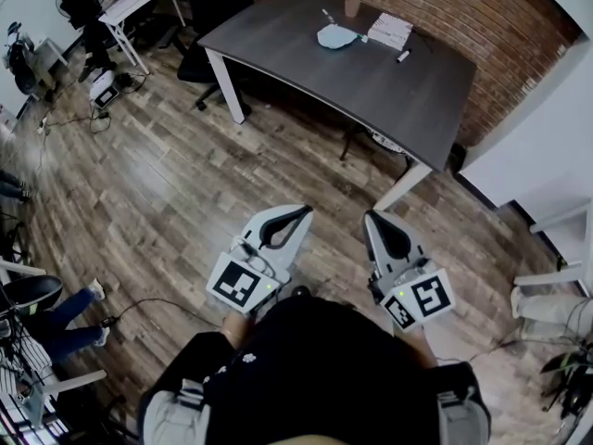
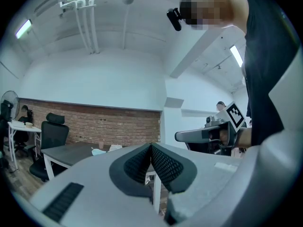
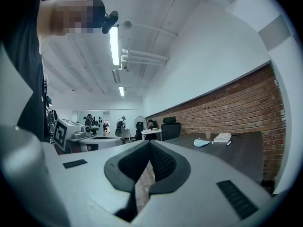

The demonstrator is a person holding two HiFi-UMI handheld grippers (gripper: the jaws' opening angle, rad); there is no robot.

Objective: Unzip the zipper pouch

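Up close, left gripper and right gripper are held level before the person's body, jaws of each pressed together on nothing. Farther off, pale blue zipper pouch lies near the dark table's far edge, just beside a notepad.

Worn, grainy wood planks with a dull sheen cover the floor. At twelve o'clock in the head view, the table has a smooth, matt dark-grey top on white painted legs. The pouch on it looks like soft pale-blue cloth. Rough red brick forms the wall at one o'clock. The left gripper and right gripper have matt light-grey plastic shells, and their pads are black with a fine ribbed texture.
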